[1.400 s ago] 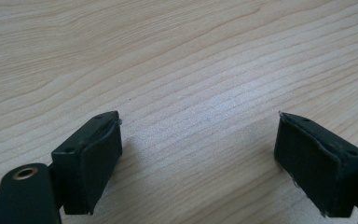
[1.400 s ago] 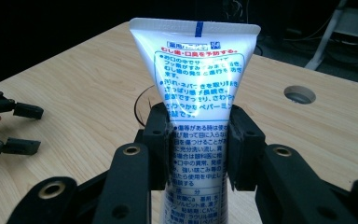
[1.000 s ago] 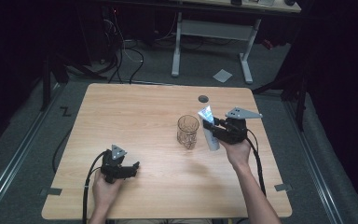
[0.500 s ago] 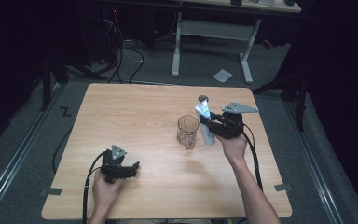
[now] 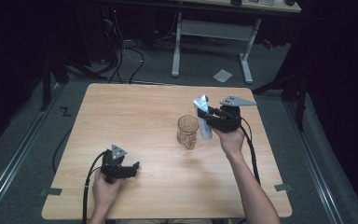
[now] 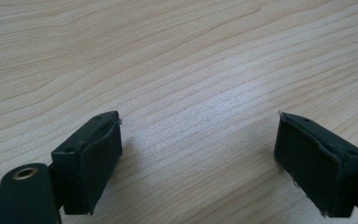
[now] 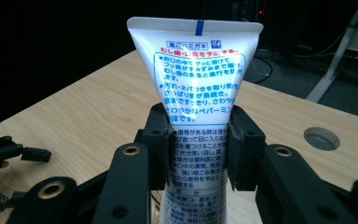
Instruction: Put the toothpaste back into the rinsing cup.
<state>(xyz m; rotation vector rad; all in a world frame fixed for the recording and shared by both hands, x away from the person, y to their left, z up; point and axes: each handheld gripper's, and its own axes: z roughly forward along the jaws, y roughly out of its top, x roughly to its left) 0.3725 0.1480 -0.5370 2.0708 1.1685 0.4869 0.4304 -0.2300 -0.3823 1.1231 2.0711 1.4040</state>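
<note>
Table (image 5: 135,116): light wood, mostly bare, with a round cable hole (image 7: 321,138) near the far edge in the right gripper view.

Cup (image 5: 188,131): clear, upright, mid-table, apparently nothing in it.

Tube (image 5: 202,117): white toothpaste-type tube, clamped by the right gripper (image 5: 213,117), held upright with the crimped end up, just right of the cup and raised above the table. Looks near the rim, not inside.

Left gripper (image 5: 129,169): resting near the front-left of the table, well apart from the cup, jaws spread wide, holding nothing.

Progress, my read: pick-up is done, tube is lifted and carried to the cup. Left to do: bring it over the opening, lower it in, let go. Roughly halfway or a bit past.

View differences:
- High view gives the layout: cup-to-tube relation, both hands, gripper spacing.
- Right gripper view shows the grip itself: both pads pressed on the tube body around mid-height, blue printed text, blue mark on the crimp. Also the left gripper (image 7: 9,151) far off. The cup is not clear there.
- Left gripper view shows the gap between its jaws and wood grain beneath.
</note>
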